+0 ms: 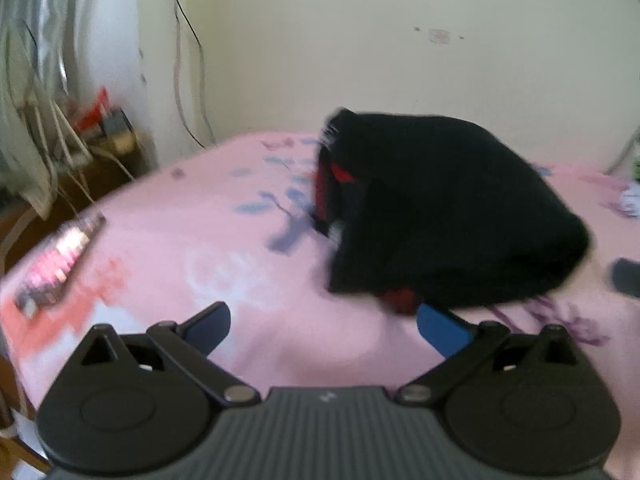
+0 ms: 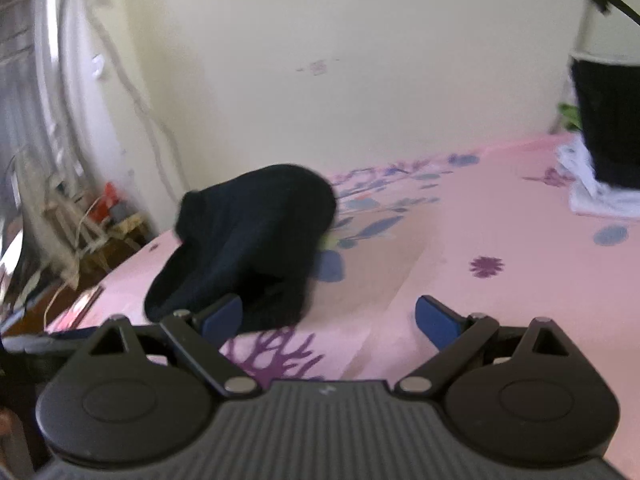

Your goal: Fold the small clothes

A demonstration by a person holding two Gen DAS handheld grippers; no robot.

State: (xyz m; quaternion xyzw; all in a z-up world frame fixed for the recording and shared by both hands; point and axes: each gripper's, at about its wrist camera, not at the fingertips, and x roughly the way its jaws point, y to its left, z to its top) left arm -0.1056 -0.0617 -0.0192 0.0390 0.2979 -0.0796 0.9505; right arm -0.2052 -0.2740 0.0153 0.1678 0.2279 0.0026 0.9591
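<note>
Both grippers released: left gripper (image 1: 323, 330) and right gripper (image 2: 328, 320) have jaws spread wide, nothing between the fingers.

Black garment (image 1: 448, 212) sits in a humped, bunched heap on the pink floral bedsheet (image 1: 224, 248), red trim showing at its near and left edges. In the left wrist view it lies just beyond the right finger; in the right wrist view it is far-left, just past the left finger.

Judgement: no flat, squared fold visible, so folding looks unfinished or barely started. Frames are motion-blurred; can't tell the garment type. A second dark item (image 2: 608, 120) and white cloth (image 2: 600, 196) at far right may be more laundry.
</note>
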